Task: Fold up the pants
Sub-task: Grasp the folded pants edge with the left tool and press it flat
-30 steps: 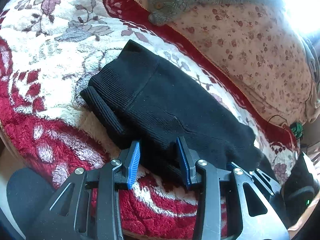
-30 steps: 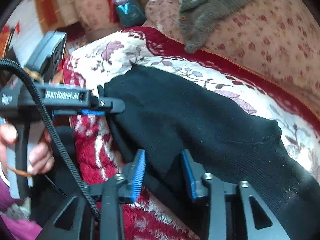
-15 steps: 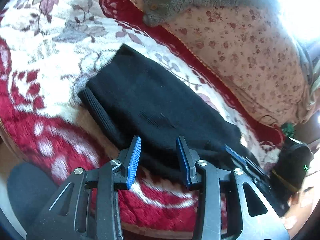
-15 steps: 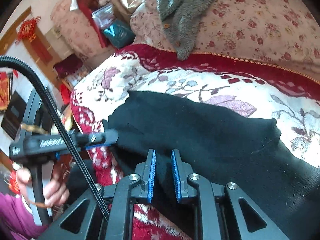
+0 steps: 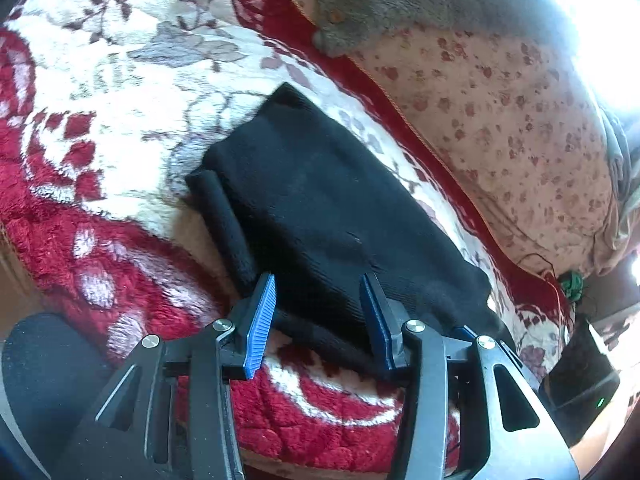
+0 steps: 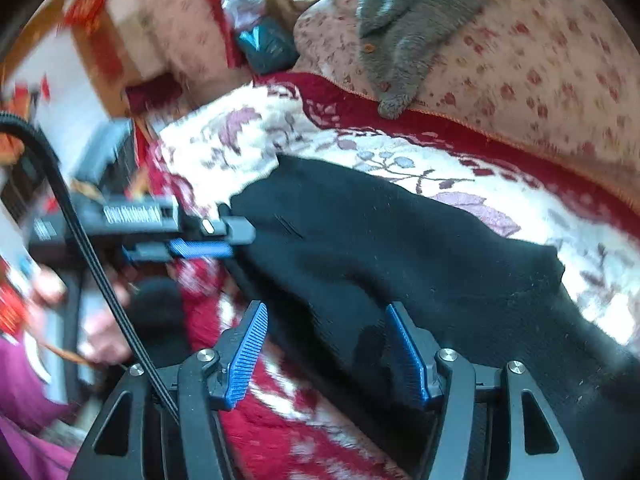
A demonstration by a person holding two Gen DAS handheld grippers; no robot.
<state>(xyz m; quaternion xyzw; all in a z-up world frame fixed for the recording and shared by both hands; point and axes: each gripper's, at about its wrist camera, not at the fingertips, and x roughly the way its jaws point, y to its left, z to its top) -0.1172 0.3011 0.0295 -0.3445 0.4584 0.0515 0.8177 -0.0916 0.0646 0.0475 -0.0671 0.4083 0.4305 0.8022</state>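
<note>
— What is lying in front of you?

— Black knit pants (image 5: 320,216), folded into a thick, soft-edged oblong, are lying on a plush red-and-cream floral blanket (image 5: 100,112). The knit is looking finely ribbed, with a rolled band along its left edge. Behind it, a beige cushion (image 5: 500,128) with small red flowers is rising up, and a grey fleecy garment (image 5: 400,4) with tan buttons is draped over its top.

— And your left tongs?

— My left gripper (image 5: 318,312) is hovering at the near edge of the pants, its ridged blue pads (image 5: 262,320) standing apart. The jaws have just been opening, and the cloth is lying between them with neither pad pressing it. In the right wrist view the same tool (image 6: 208,240) is showing side-on at the left end of the bundle.

— The right tongs?

— My right gripper (image 6: 328,344) is sitting further along the same near edge, where the pants (image 6: 400,248) are spreading out wider and flatter toward the right. Its jaws have just been opening wide; a hump of black knit is sitting between the blue pads (image 6: 248,356), but I am seeing clear gaps on both sides. A black ribbed cable (image 6: 80,240) is crossing the left of that view, and a blurred hand (image 6: 96,336) is gripping the other tool's handle.
</note>
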